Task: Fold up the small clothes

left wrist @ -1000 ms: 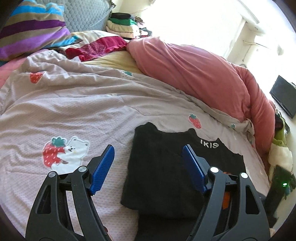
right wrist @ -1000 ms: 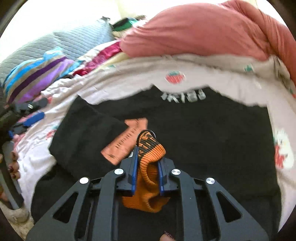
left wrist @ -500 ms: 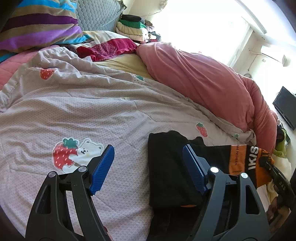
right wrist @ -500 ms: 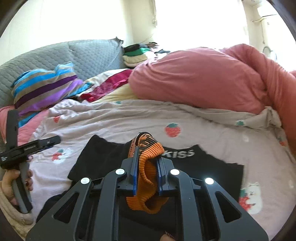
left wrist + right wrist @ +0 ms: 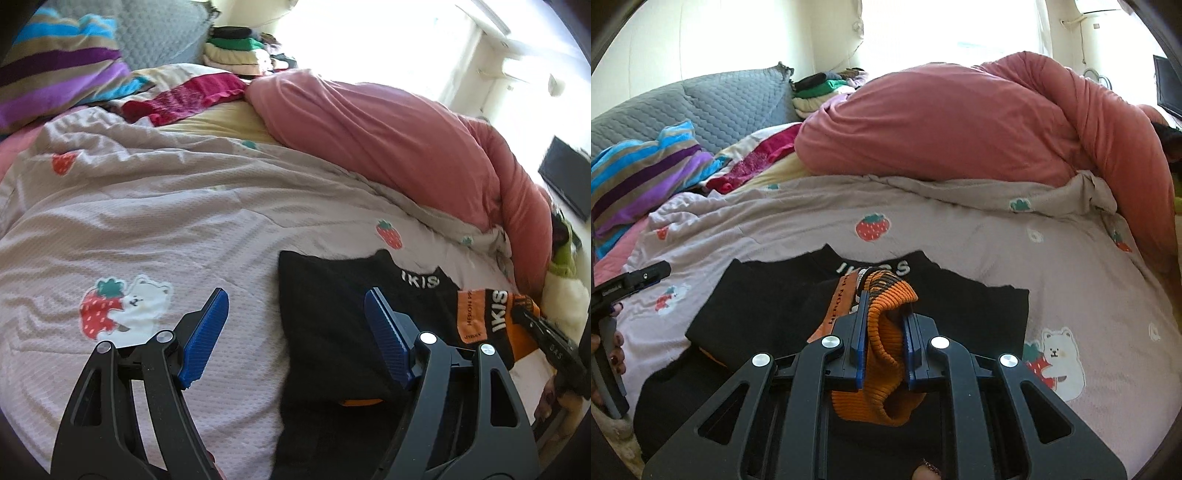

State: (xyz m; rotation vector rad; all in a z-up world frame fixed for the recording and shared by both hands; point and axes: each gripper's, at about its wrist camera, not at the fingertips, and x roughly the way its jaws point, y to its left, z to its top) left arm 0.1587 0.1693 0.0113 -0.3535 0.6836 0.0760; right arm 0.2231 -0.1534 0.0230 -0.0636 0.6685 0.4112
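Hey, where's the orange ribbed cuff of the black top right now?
The orange ribbed cuff is pinched in the right gripper, low centre of the right wrist view, lifted over the black top on the strawberry quilt.

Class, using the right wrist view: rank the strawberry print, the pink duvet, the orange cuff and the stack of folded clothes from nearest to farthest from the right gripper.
1. orange cuff, clamped in the right gripper.
2. strawberry print, just beyond the black garment.
3. pink duvet, heaped across the bed behind.
4. stack of folded clothes, at the far wall.
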